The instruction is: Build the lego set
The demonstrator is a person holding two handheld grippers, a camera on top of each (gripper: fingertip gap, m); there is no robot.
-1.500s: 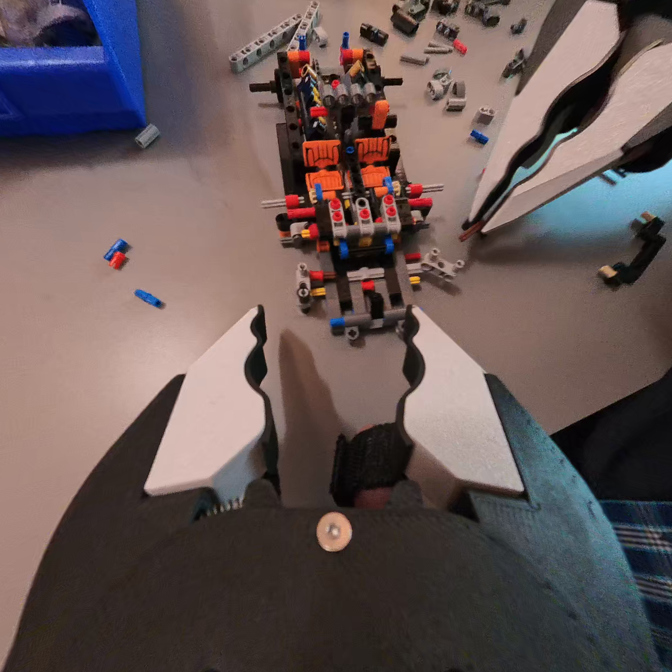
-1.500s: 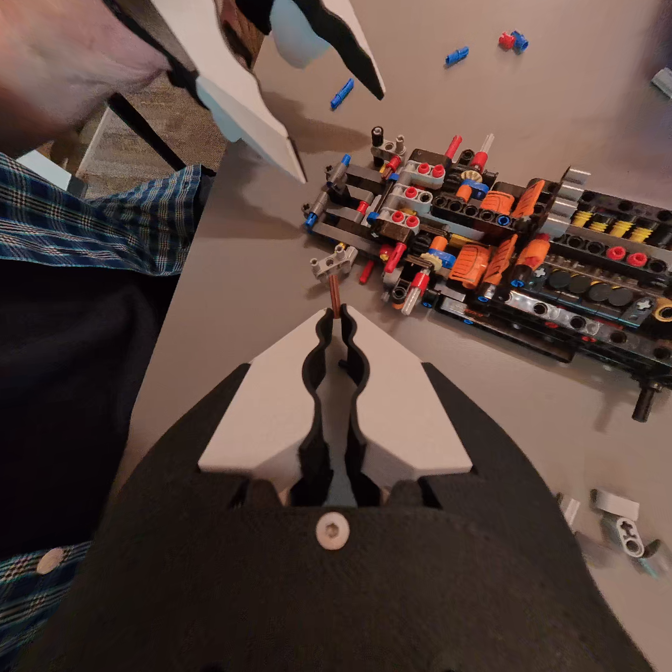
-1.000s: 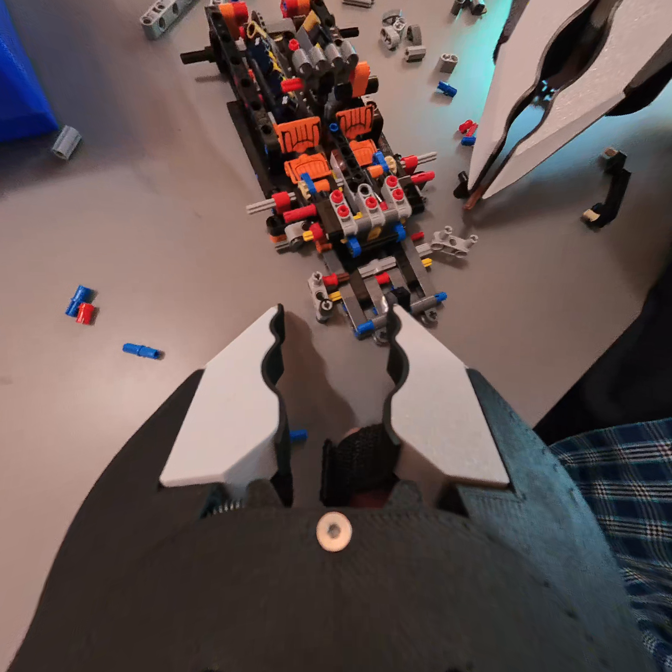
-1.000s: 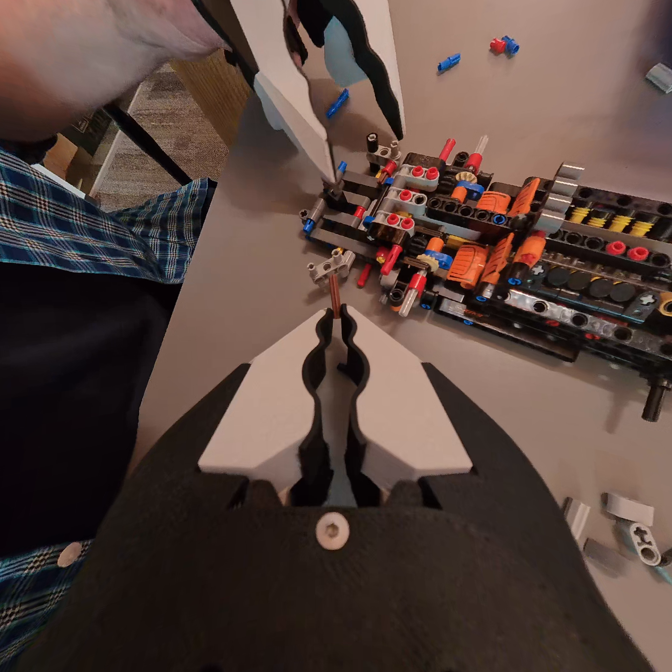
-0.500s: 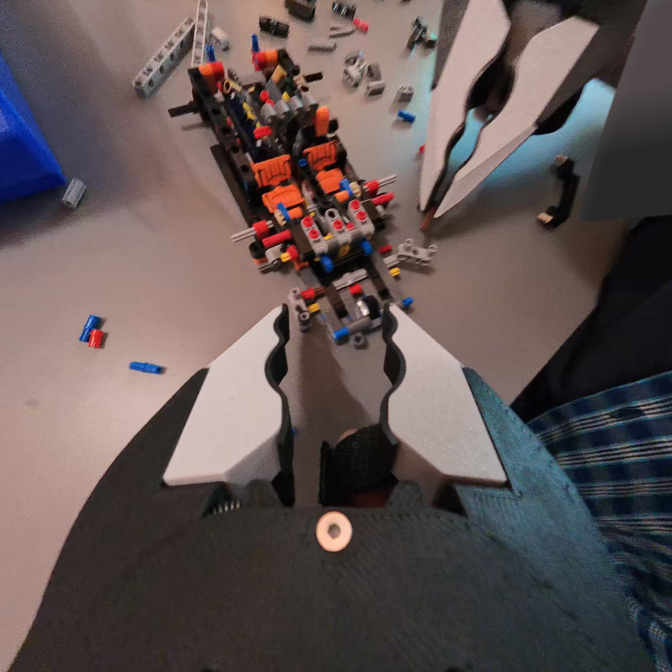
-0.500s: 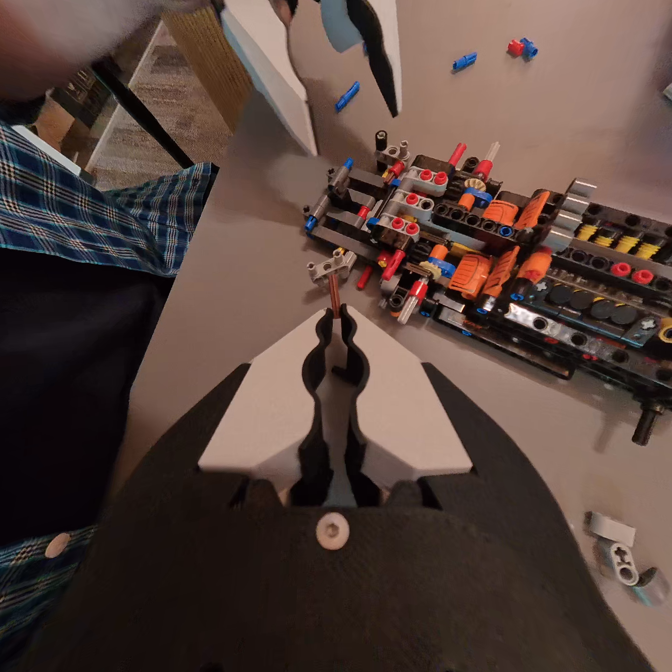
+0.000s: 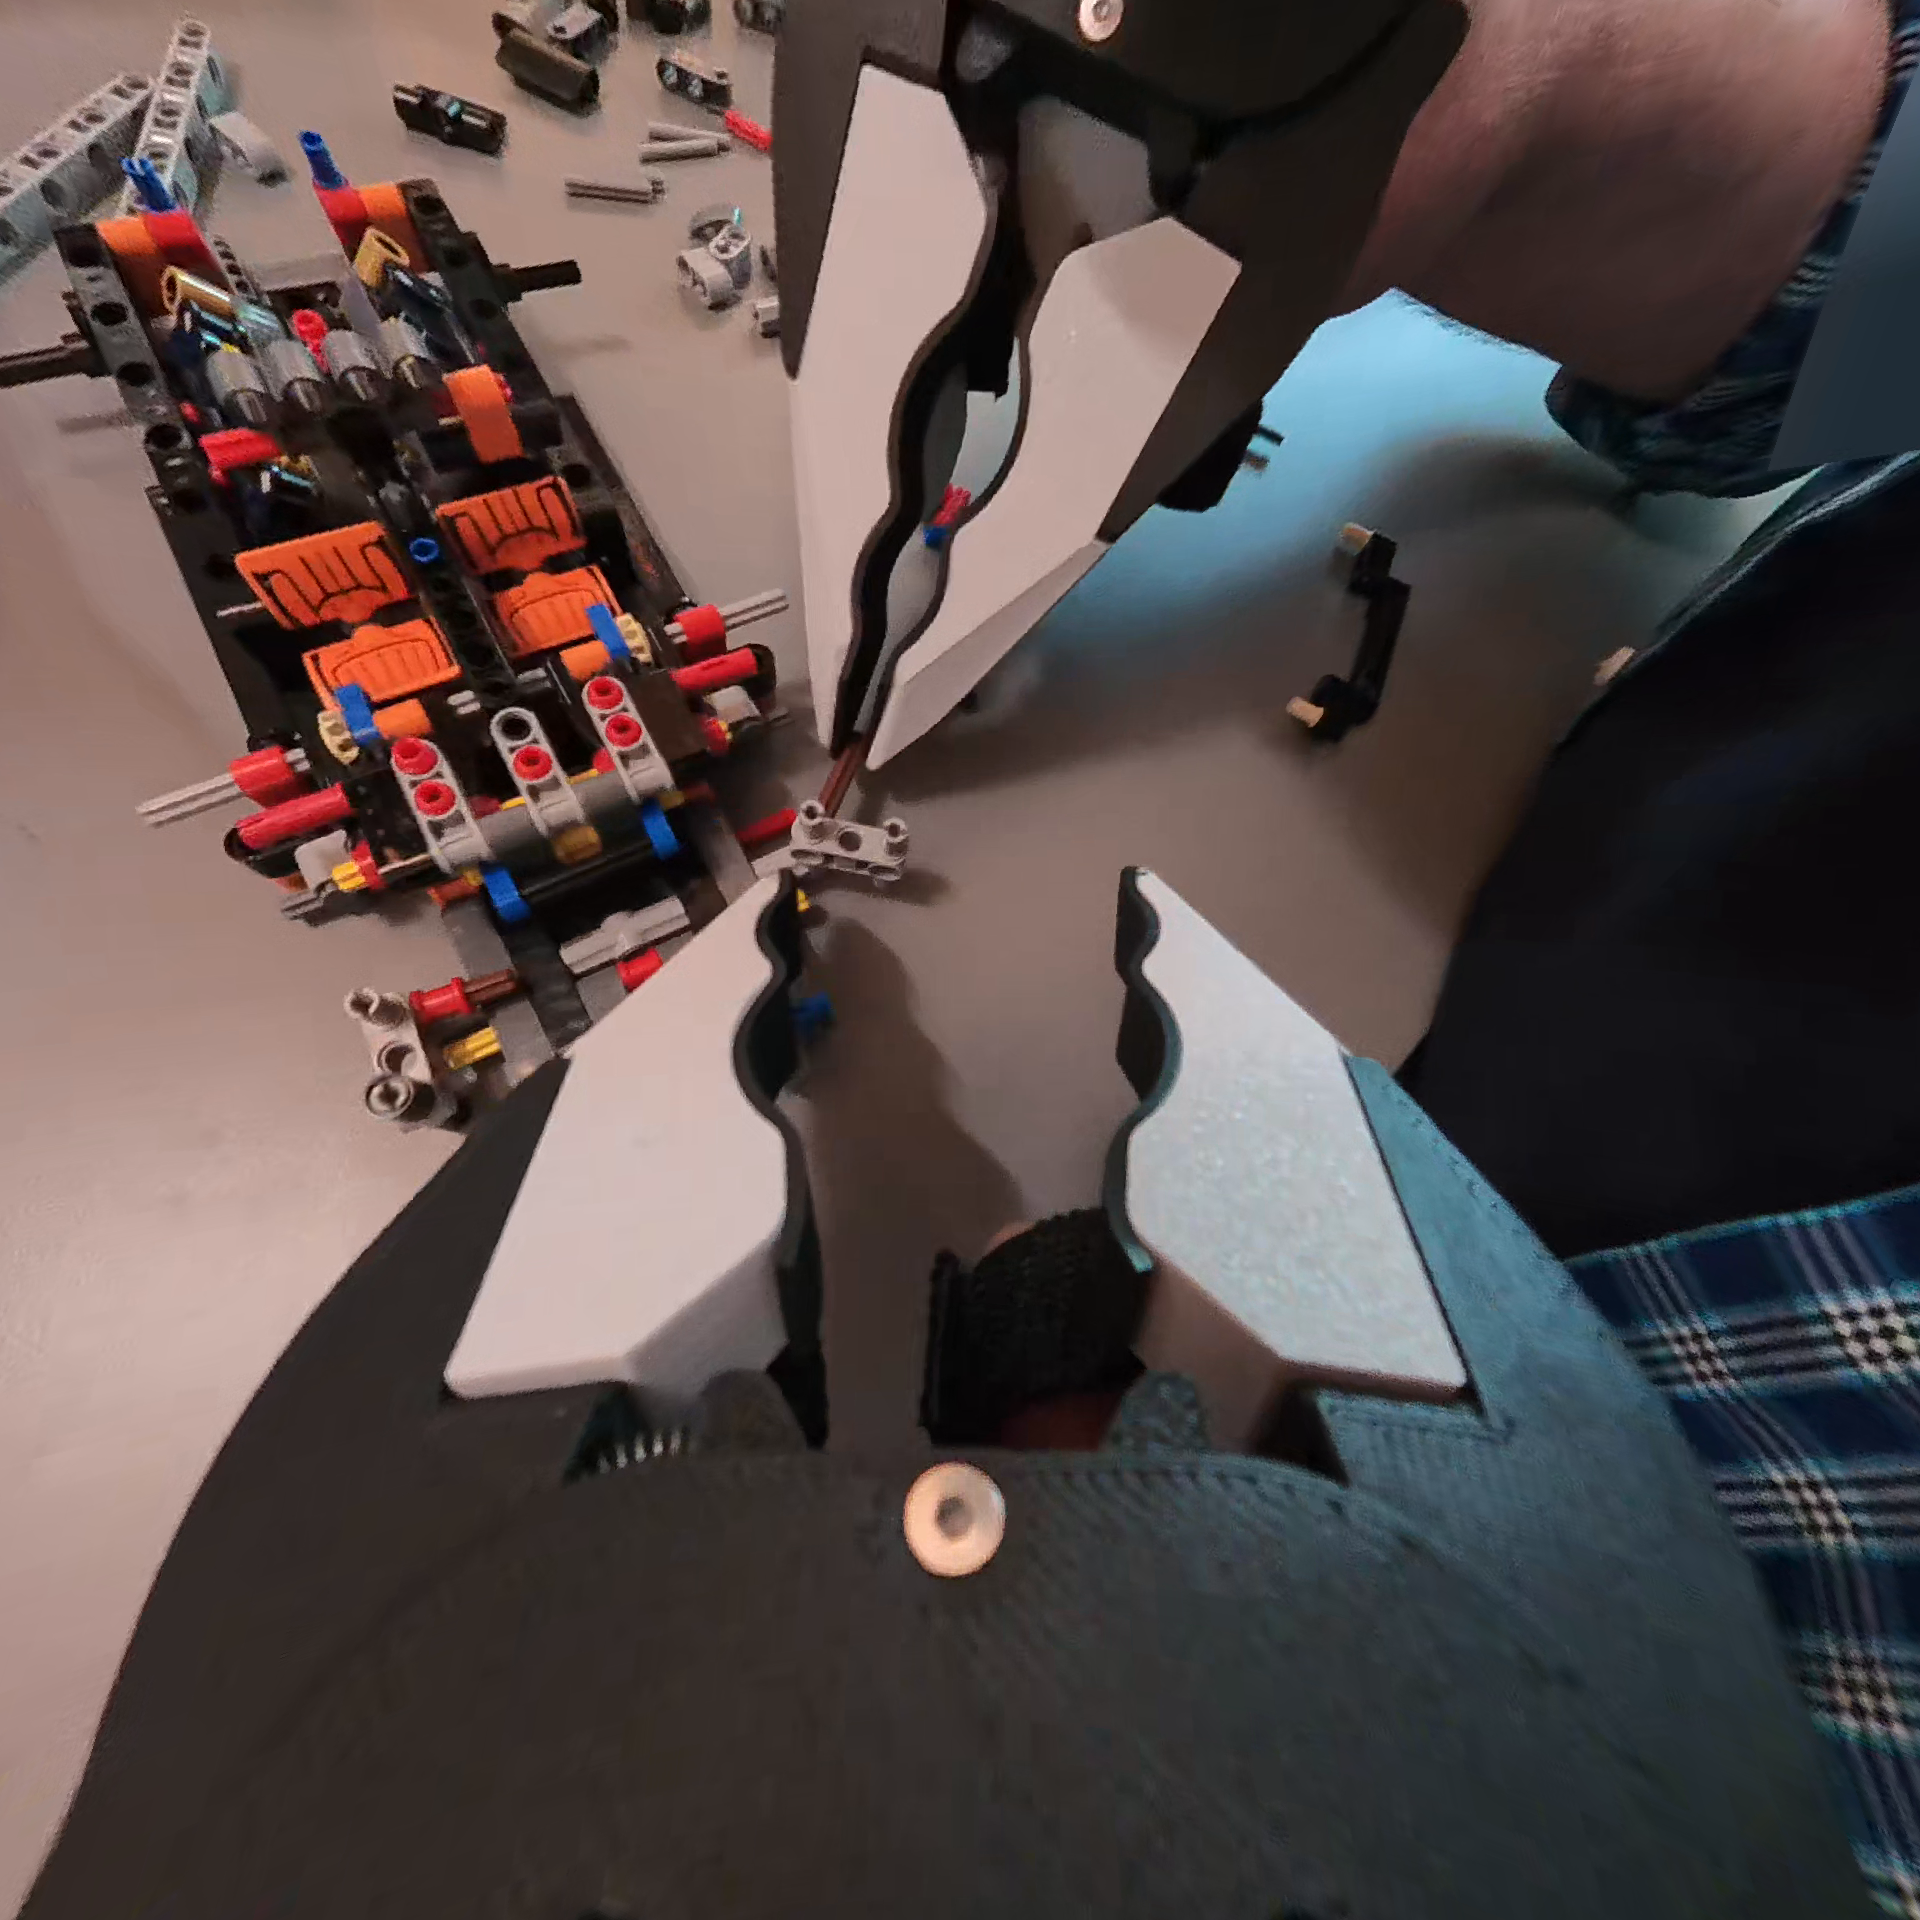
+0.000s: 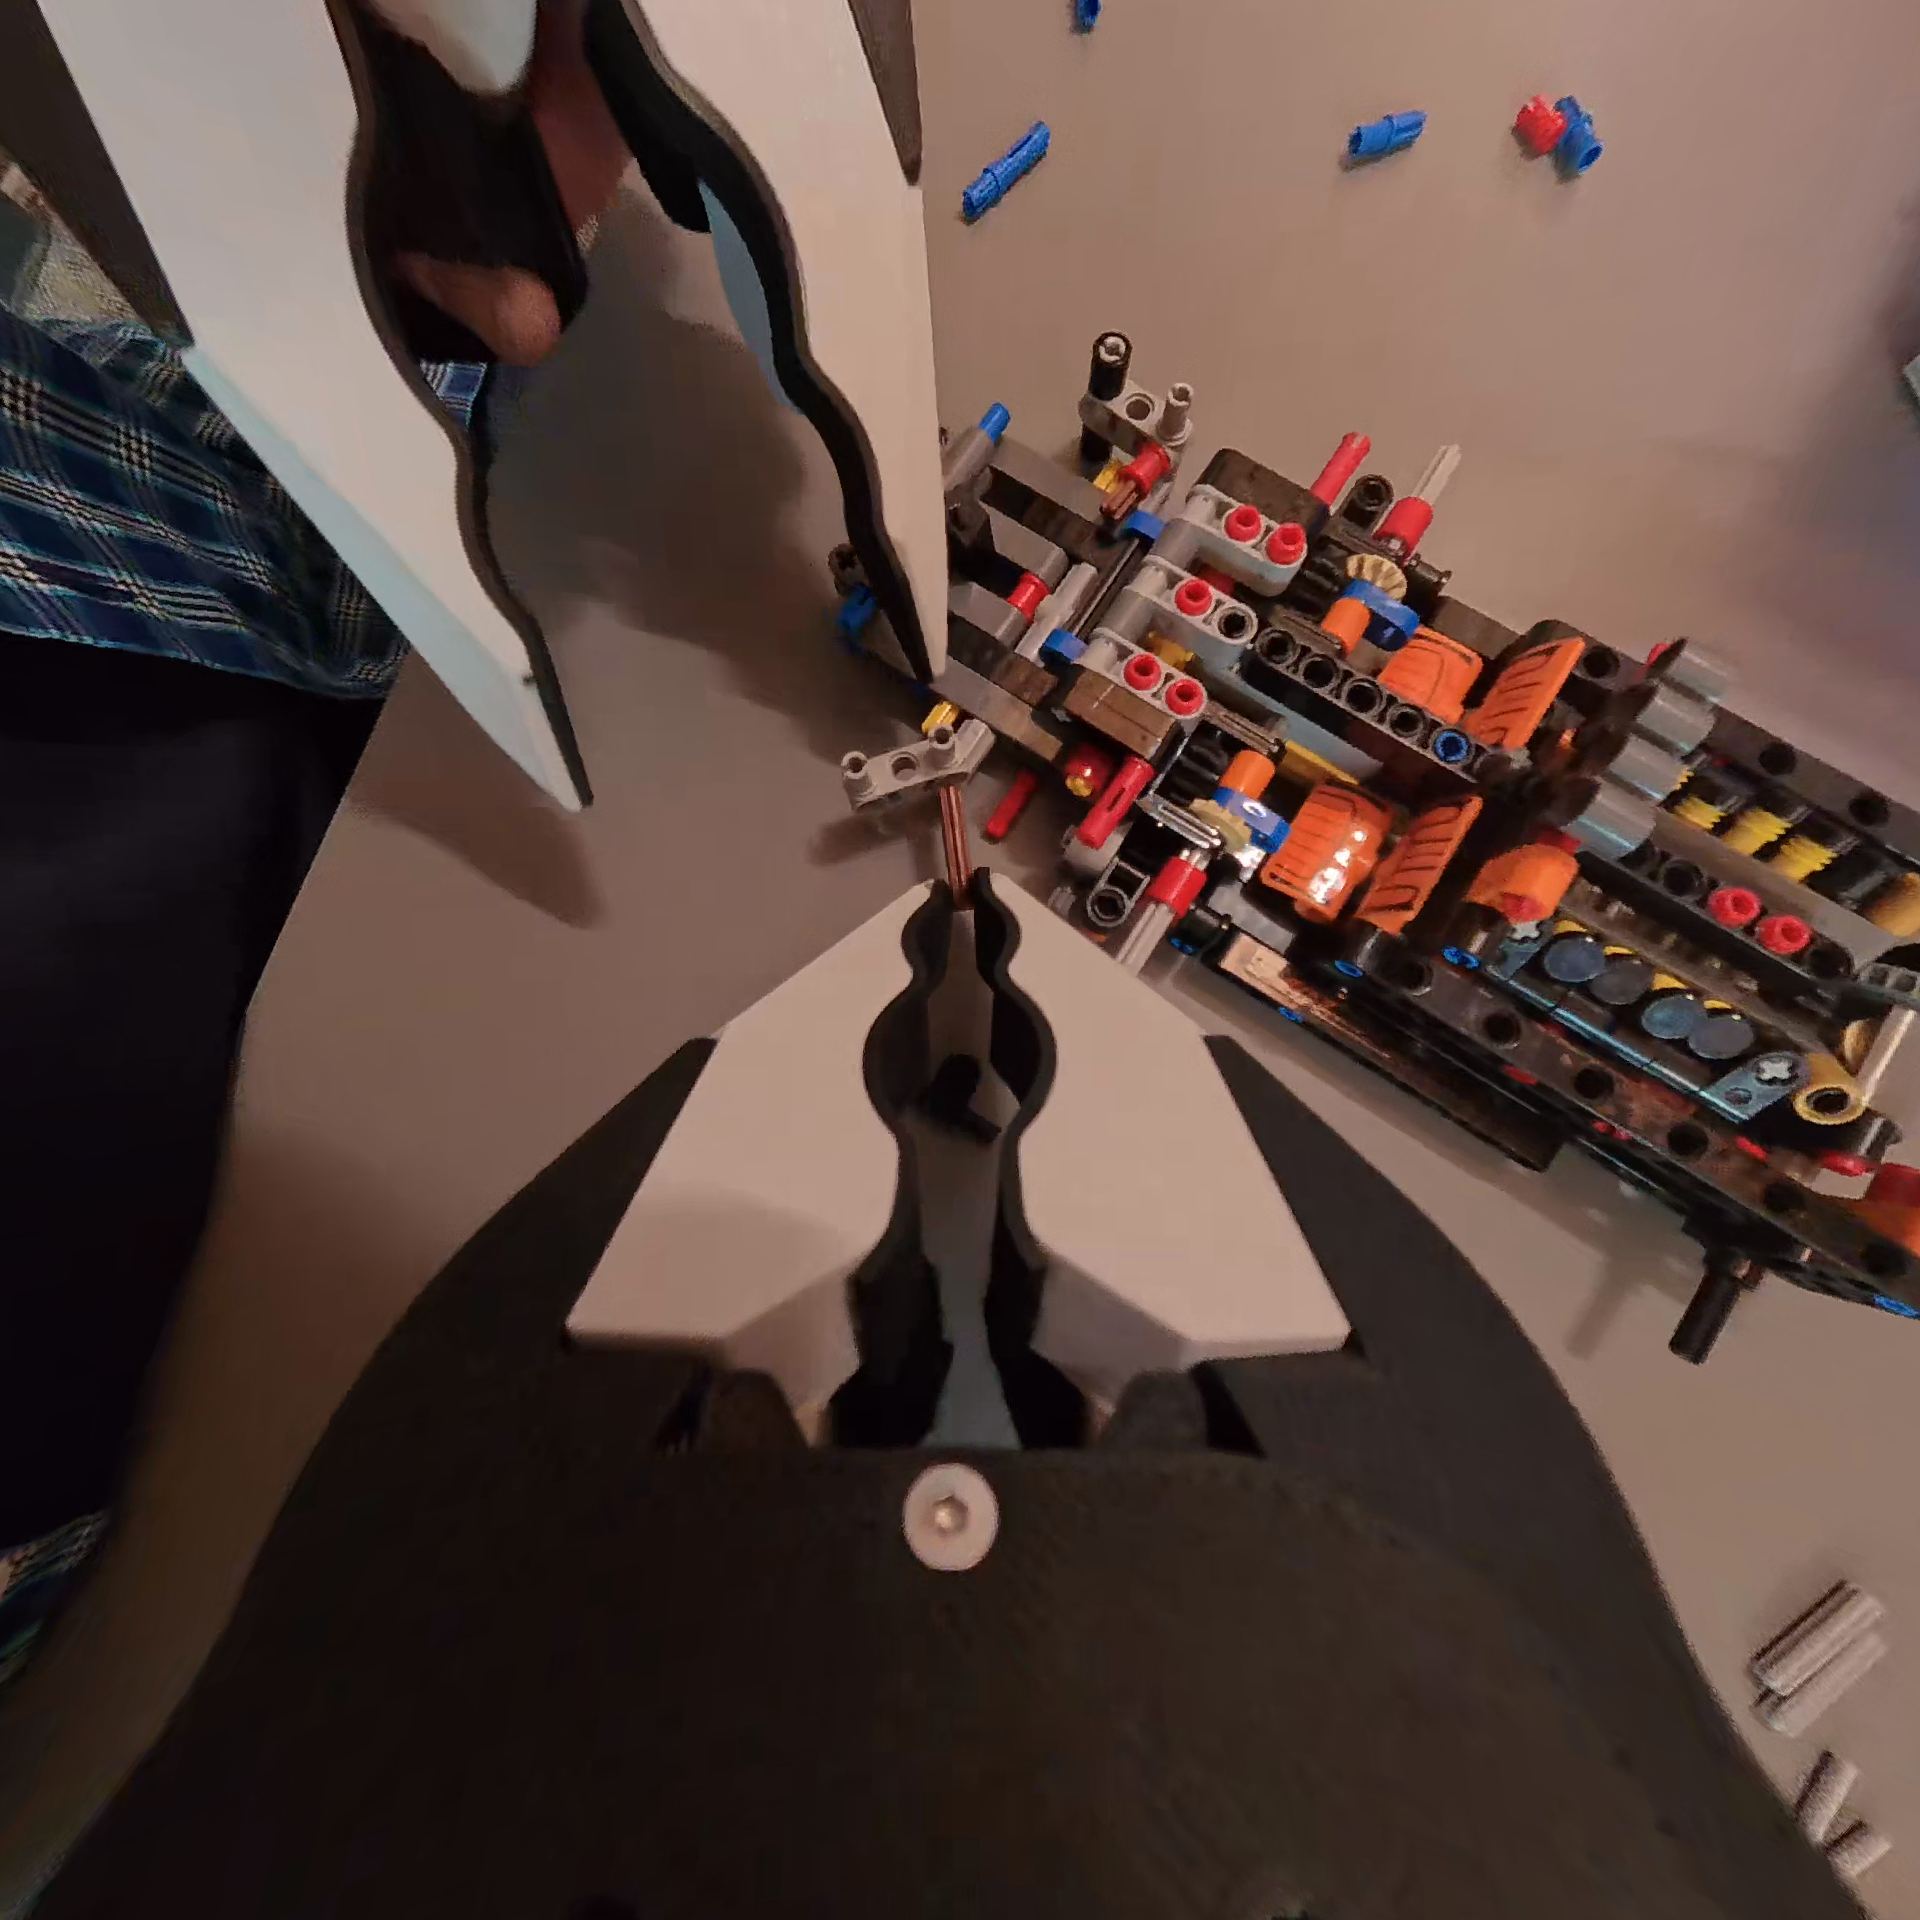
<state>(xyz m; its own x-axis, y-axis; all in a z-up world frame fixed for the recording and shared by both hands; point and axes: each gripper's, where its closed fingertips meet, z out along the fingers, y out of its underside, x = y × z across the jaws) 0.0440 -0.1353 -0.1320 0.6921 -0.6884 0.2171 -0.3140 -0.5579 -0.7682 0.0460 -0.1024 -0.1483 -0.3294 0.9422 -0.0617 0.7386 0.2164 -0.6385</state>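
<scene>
Pinching a thin brown axle rod (image 8: 954, 840) at its tips, the right gripper (image 8: 958, 896) has its two white fingers pressed together on the rod. The far end of the rod goes into a small light grey connector piece with holes and studs (image 8: 906, 767), which lies on the grey table (image 8: 1351, 312) just beside the front corner of the long black, orange and red lego car chassis (image 8: 1455, 790). In the left wrist view the same rod (image 7: 837, 781) comes out of the right gripper (image 7: 850, 750) and meets the grey connector (image 7: 848, 840) from above.

The left gripper (image 7: 951, 894) is spread wide and holds nothing. Its left fingertip is at the front edge of the chassis (image 7: 436, 665), near the connector, and its right fingertip hangs over bare table (image 7: 1195, 779). In the right wrist view the left gripper (image 8: 758, 727) comes from the upper left, with one finger touching or almost touching the front end of the chassis; I cannot tell which.

Some loose pieces lie on the table: blue pins (image 8: 1004, 170) and a red and blue pair (image 8: 1556, 129) beyond the chassis, grey ribbed short axles (image 8: 1813, 1652) near the right gripper, and a black curved piece with tan ends (image 7: 1356, 644) on the right side. A blue plaid sleeve (image 7: 1787, 1455) is visible at the table edge.
</scene>
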